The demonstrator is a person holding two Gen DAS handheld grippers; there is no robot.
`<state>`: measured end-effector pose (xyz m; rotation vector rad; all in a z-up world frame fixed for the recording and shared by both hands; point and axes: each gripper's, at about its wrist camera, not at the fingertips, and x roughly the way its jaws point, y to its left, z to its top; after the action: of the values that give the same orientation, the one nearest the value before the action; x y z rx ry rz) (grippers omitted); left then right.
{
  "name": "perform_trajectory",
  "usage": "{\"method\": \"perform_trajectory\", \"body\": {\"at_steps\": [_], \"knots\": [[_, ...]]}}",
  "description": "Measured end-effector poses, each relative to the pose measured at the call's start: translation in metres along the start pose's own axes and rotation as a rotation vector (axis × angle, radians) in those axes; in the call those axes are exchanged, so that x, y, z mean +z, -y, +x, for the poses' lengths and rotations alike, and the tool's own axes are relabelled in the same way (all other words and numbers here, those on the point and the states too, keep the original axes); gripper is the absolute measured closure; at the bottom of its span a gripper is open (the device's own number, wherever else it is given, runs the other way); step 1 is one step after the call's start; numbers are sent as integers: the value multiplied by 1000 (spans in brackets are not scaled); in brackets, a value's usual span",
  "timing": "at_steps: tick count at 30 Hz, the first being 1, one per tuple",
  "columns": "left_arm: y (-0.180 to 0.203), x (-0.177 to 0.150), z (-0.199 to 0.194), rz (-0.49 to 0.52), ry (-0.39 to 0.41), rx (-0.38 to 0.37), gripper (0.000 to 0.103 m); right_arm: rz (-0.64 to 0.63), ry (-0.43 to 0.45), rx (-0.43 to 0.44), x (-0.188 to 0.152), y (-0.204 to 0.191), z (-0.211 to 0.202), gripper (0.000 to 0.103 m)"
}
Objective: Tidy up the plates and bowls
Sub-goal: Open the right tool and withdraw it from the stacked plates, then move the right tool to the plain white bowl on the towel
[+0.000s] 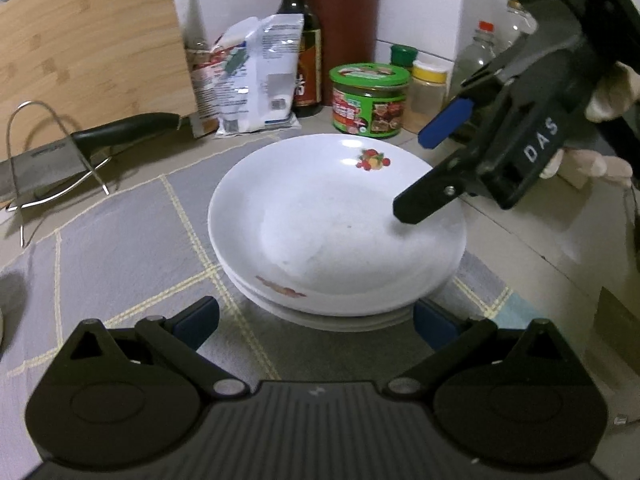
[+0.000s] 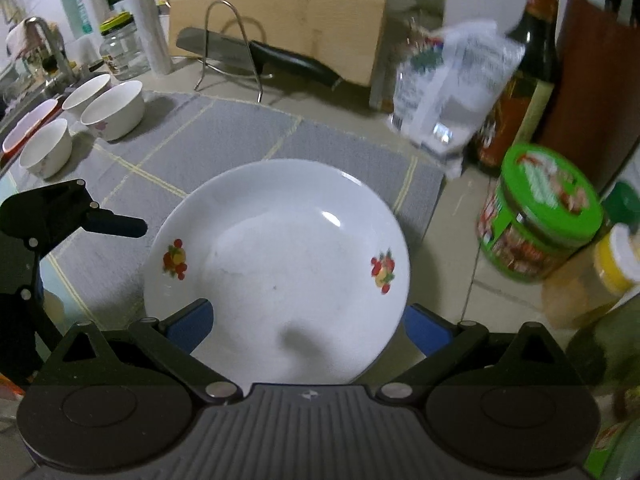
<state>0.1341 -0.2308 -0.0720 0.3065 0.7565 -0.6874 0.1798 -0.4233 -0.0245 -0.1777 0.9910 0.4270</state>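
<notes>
My counter point(image 1: 520, 232) carries a grey mat point(image 2: 224, 136), stacked plates point(image 1: 336, 232), bowls point(image 2: 114, 110), jars point(image 1: 370, 100) and a knife rack point(image 1: 52, 160)

A stack of shallow white ceramic plates point(image 1: 336, 232) printed with small red-and-yellow fruit motifs lies flat, right way up, its near edge reaching between the left gripper's spread blue fingers point(image 1: 196, 322). One black finger point(image 1: 424, 200) of the right gripper hangs over its far right rim. Three round white ceramic bowls point(image 2: 114, 110) stand upright, close together, well beyond the right gripper's left finger point(image 2: 190, 326), one showing a faint pink flower print.
</notes>
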Motion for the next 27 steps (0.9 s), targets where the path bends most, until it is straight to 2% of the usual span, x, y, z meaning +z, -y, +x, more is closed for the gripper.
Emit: {"method": "perform_trajectory", "body": {"at_steps": [4, 9, 15, 19, 22, 25, 27], "knots": [[2, -2, -9, -39, 27, 41, 1, -34, 45, -19, -2, -3, -9, 0], [0, -4, -22, -127, 62, 80, 0, -32, 78, 6, -3, -7, -18, 0], [-3, -11, -49, -215, 112, 193, 0, -61, 126, 53, 1, -23, -23, 0], [-13, -22, -74, -259, 165, 277, 1, -64, 163, 83, 7, -42, -22, 0], [-26, -33, -89, -298, 196, 348, 1, -82, 190, 76, 11, -64, -20, 0], [-41, -48, -102, -332, 213, 418, 1, -87, 202, 88, 18, -86, -13, 0], [-53, -58, -111, -358, 207, 432, 1, -88, 200, 101, 24, -104, -7, 0]]}}
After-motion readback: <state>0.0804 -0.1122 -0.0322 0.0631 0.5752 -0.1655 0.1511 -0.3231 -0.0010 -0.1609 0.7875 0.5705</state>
